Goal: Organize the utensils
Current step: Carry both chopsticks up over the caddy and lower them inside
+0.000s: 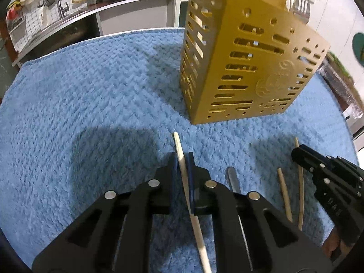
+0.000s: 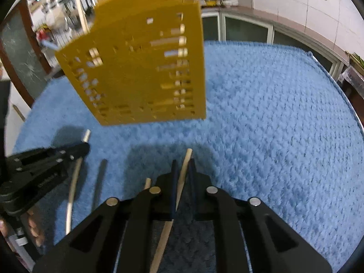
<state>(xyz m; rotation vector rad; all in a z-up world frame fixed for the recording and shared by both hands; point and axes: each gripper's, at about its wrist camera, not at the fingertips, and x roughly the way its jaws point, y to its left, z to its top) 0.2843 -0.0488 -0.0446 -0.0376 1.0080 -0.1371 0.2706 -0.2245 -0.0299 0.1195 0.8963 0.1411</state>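
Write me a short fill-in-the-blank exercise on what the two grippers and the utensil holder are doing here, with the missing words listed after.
1. The left gripper has a wooden ____ between its fingers.
2. The perforated utensil holder is ____ in colour.
3. The holder stands on a fluffy ____ towel.
4. The right gripper has a chopstick between its fingers, so both grippers have ____ kind of utensil.

Missing words: chopstick; yellow; blue; the same

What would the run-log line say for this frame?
left tool: chopstick between fingers | right tool: second chopstick between fingers | gold holder: upright on blue towel | loose utensils remain
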